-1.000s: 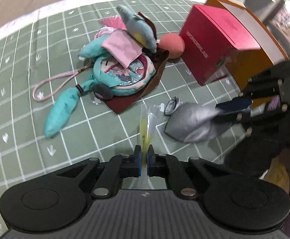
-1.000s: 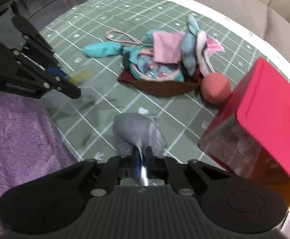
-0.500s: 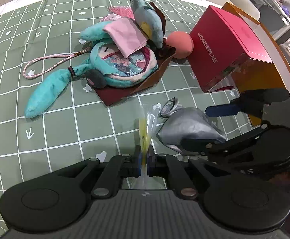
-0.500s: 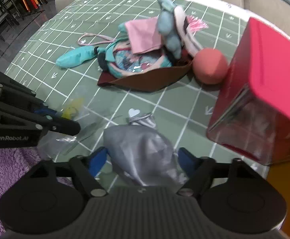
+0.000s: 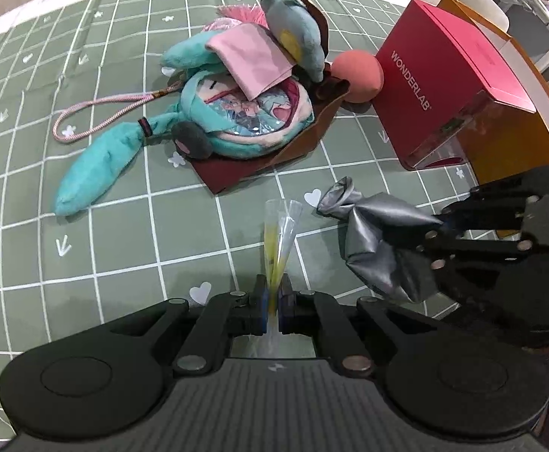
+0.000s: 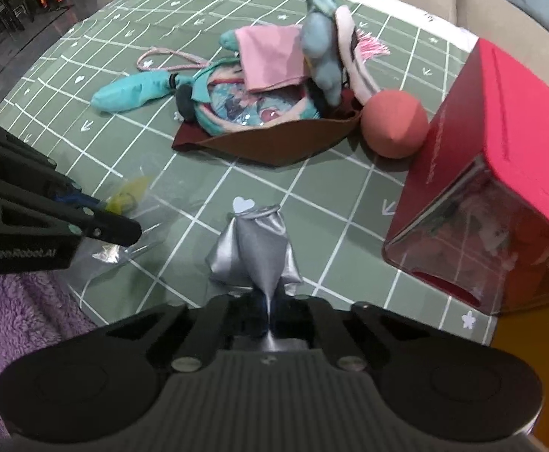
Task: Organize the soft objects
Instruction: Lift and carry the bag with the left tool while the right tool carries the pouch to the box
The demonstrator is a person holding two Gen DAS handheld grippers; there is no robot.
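Note:
My left gripper [image 5: 271, 303] is shut on a clear plastic bag [image 5: 280, 231] with something yellow inside; it also shows in the right wrist view [image 6: 124, 199]. My right gripper [image 6: 269, 314] is shut on a silver fabric pouch [image 6: 253, 250], which shows at the right in the left wrist view [image 5: 380, 241]. A pile of soft toys lies on a brown felt tray [image 5: 297, 147]: a teal plush bag [image 5: 237, 116], a pink cloth [image 5: 253, 58] and a blue-grey plush [image 5: 293, 26]. A coral ball [image 5: 359, 75] sits beside it.
A red box [image 5: 451, 86] marked WONDERLAB stands at the right against an orange box [image 5: 515, 143]. A pink cord [image 5: 97, 116] loops left of the pile. The green gridded cloth [image 5: 124, 248] covers the table. A purple fluffy rug [image 6: 22, 309] lies below the table edge.
My right gripper opened around the silver pouch half a second ago and has shut on it again. The left gripper kept hold of the plastic bag and moved closer over the table.

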